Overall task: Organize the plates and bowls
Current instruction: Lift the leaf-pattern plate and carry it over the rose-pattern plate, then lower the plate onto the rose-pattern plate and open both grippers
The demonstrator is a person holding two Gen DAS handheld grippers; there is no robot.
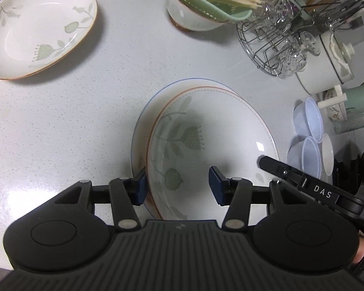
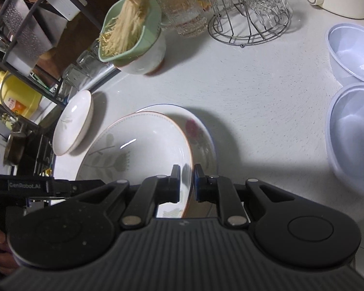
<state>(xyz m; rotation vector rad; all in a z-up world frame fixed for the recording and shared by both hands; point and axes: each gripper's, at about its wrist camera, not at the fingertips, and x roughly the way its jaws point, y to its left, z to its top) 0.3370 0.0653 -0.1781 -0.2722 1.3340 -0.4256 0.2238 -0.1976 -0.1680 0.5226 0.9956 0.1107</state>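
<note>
Leaf-patterned bowl (image 2: 138, 150) sits on a blue-rimmed plate (image 2: 201, 131) on the counter (image 1: 60, 126); glazed ceramic, so likely stiff, fairly heavy, slick and chip-prone, best held by the rim on opposite sides. Right gripper (image 2: 186, 181) is clamped on the bowl's near rim, left gripper (image 1: 178, 185) is half open with its fingers straddling the other rim, pads not pressing. A matching bowl (image 1: 41, 26) lies well apart, two clear plastic bowls (image 2: 351, 77) off to the side

Blue-rimmed plate (image 1: 139, 131) mostly hidden beneath leaf-patterned bowl (image 1: 213, 131).
</note>
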